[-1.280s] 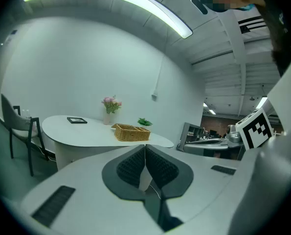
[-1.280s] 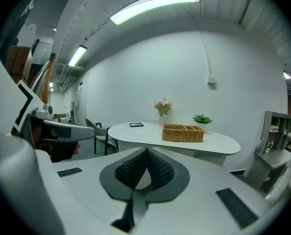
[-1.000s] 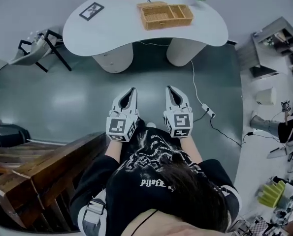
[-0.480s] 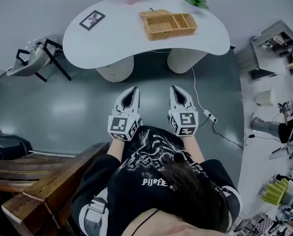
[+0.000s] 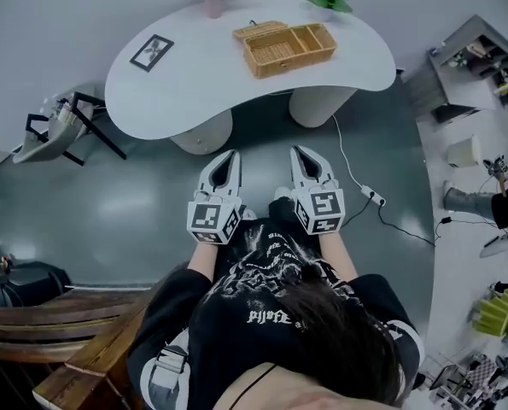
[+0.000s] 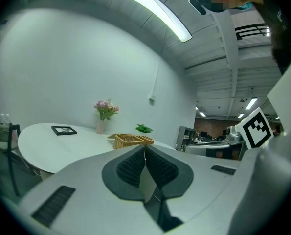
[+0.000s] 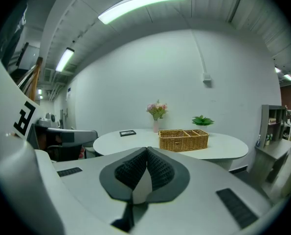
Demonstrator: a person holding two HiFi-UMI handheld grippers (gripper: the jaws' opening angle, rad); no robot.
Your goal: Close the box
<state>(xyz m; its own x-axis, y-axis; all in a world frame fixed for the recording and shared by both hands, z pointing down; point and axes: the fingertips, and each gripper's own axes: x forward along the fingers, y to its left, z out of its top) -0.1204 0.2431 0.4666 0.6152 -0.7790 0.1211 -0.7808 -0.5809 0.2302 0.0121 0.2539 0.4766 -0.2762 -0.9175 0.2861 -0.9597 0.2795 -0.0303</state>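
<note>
The left gripper (image 5: pixel 227 155) and the right gripper (image 5: pixel 299 151) both have their jaws pressed together, with nothing between them. The wicker box (image 5: pixel 289 48) stands on the white table (image 5: pixel 185 84), well ahead of both grippers. It is probably light, stiff and a little brittle. Its lid (image 5: pixel 259 30) seems to lie open on the far side, so its free edge is the place to push.
</note>
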